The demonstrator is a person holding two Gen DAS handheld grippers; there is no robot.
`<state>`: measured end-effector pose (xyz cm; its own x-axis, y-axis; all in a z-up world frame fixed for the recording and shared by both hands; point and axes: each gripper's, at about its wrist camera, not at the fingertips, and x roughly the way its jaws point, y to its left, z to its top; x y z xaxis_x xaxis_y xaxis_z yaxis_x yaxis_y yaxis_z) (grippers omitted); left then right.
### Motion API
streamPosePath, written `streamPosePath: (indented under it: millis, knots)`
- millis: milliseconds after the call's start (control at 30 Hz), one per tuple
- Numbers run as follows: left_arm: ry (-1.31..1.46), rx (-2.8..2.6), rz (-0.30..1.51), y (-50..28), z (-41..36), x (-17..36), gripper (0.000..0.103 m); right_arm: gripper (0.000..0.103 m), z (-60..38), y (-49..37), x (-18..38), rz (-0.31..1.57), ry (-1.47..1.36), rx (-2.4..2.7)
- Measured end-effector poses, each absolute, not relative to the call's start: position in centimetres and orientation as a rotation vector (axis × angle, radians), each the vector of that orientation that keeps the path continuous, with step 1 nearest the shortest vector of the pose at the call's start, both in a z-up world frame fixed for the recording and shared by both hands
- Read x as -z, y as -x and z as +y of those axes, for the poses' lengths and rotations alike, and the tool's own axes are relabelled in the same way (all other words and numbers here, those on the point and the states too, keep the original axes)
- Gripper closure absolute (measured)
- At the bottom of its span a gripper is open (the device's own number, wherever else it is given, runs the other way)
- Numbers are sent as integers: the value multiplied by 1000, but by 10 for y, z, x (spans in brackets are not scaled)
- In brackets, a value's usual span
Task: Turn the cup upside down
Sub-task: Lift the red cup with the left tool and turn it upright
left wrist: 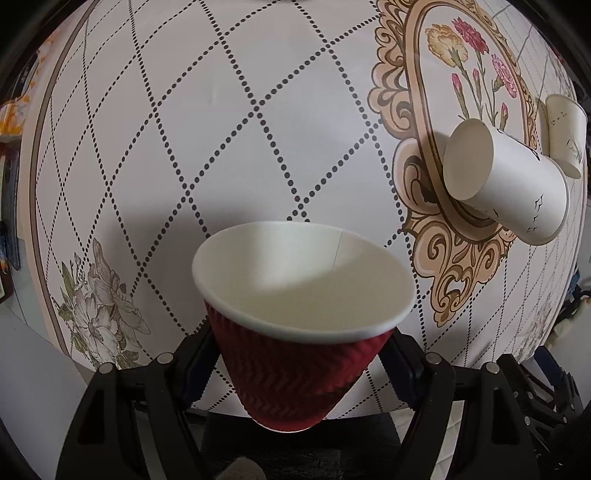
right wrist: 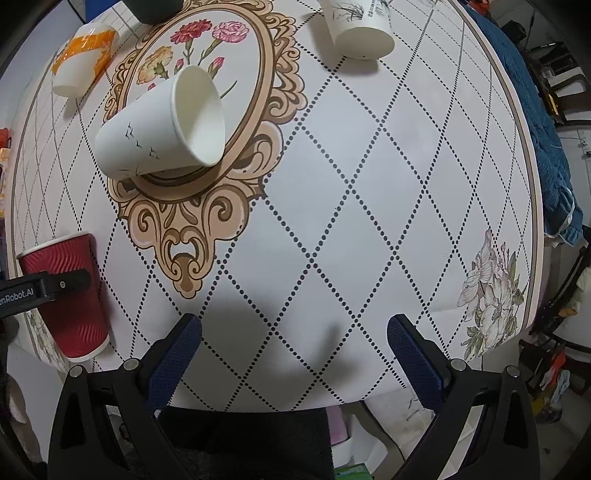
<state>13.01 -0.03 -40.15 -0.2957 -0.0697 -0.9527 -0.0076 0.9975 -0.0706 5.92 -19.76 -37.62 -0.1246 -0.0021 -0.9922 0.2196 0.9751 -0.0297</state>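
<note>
Red cup: the ribbed red cup [left wrist: 295, 373] is up off the counter, caught between the left jaws at the near edge, seen too from the right wrist [right wrist: 68, 295].
Which way it points: in the right wrist view the rim is at the top and the base is at the bottom, so the cup's long axis runs roughly upright with a slight lean; in the left wrist view the white mouth opens up and away from the camera, the narrow base towards it.
Left gripper: the left gripper [left wrist: 295, 363] is clamped on the red cup, one pad pressed to each side of the ribbed wall just below the rim; its black arm crosses the cup's side in the right wrist view.
Right gripper: the right gripper [right wrist: 294, 354] hangs over the counter's near edge, blue pads spread wide, nothing between them.
Counter: a round counter [right wrist: 332, 184] with dotted diamond lines and a flowered medallion.
White cup: a white cup with small birds [right wrist: 159, 125] lies on its side on the medallion, mouth facing right in the right wrist view; also seen here [left wrist: 509, 188].
Far cups: an orange-banded cup [right wrist: 83, 61] far left and a grass-printed cup [right wrist: 360, 27] at the far edge, well apart from the red cup.
</note>
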Motion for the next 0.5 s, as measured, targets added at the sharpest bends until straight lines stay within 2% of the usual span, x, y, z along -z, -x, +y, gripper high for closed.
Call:
streamPosePath:
  millis: [33, 100, 500]
  knots:
    - [49, 61, 1870, -130, -3, 402, 24, 1, -199, -59, 377, 1687, -166, 191]
    - [40, 70, 1874, -141, 2, 403, 15, 1, -204, -59, 376, 1686, -171, 190]
    - [35, 44, 1865, -139, 10, 405, 15, 1, -218, -70, 366, 1682, -180, 188]
